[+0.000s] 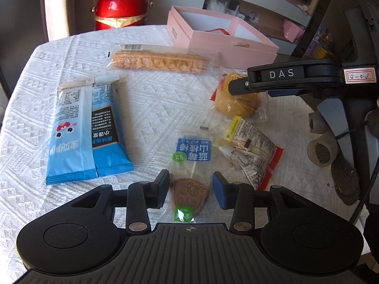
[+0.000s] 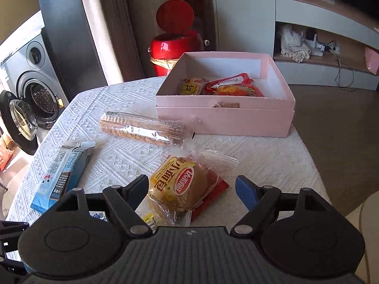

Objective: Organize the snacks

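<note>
On the white tablecloth (image 1: 154, 108) lies a brown hawthorn lolly in a clear wrapper with a blue label (image 1: 193, 156). My left gripper (image 1: 190, 187) stands open around its brown end, and the pads do not press on it. A small yellow bread in a clear and red wrapper (image 2: 175, 189) lies between the wide-open fingers of my right gripper (image 2: 191, 188). The left wrist view shows that gripper (image 1: 236, 85) from the side, over the bread (image 1: 236, 105). The open pink box (image 2: 225, 118) at the back holds two red and yellow snack packs (image 2: 225, 86).
A long biscuit tube (image 1: 161, 62) lies in front of the box. A blue packet (image 1: 87, 130) sits at the left. A crumpled yellow and red pack (image 1: 251, 151) lies right of the lolly. A red bin (image 2: 175, 47) and a washing machine (image 2: 30, 94) stand beyond the table.
</note>
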Tool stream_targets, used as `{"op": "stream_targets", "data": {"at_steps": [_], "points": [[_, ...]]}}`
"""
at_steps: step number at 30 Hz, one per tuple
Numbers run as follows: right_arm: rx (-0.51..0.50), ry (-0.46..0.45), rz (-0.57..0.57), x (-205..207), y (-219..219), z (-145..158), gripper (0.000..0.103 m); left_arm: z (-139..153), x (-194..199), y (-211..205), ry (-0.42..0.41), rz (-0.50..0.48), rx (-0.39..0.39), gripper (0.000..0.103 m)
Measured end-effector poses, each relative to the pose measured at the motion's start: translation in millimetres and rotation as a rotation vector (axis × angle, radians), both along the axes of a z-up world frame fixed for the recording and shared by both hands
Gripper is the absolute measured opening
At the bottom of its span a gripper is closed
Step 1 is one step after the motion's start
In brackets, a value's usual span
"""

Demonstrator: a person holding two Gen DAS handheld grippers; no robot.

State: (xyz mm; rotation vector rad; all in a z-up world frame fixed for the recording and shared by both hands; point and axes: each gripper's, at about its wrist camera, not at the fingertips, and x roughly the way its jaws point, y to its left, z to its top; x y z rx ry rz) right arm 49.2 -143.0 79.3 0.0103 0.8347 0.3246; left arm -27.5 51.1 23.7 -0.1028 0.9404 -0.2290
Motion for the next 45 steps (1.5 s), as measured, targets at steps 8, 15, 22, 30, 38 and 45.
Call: {"op": "stream_targets", "data": {"at_steps": [8,15,22,30,38,45], "points": [[0.038,0.088,0.056,24.5,0.2,-21.8,0.086,3.1,7.8,-4.7,0.058,-0.083,0.013,0.06],[0.056,0.049,0.102,27.3,-4.7,-10.9,0.062,3.3,9.7,-3.0,0.073,-0.089,-0.025,0.065],[0.134,-0.019,0.157,13.0,-21.0,20.2,0.028,3.9,6.6,0.7,0.053,-0.075,-0.031,0.053],[0.138,-0.04,0.255,-1.4,-16.2,36.0,0.026,0.9,-4.3,9.9,-0.001,-0.046,-0.05,0.042],[0.216,0.074,0.253,39.2,2.5,19.2,0.052,2.2,-9.6,5.3,-0.022,-0.075,-0.004,0.044],[0.251,0.185,0.213,88.2,26.2,-5.9,0.061,-1.7,-19.8,8.5,-0.056,-0.061,-0.037,0.044]]}}
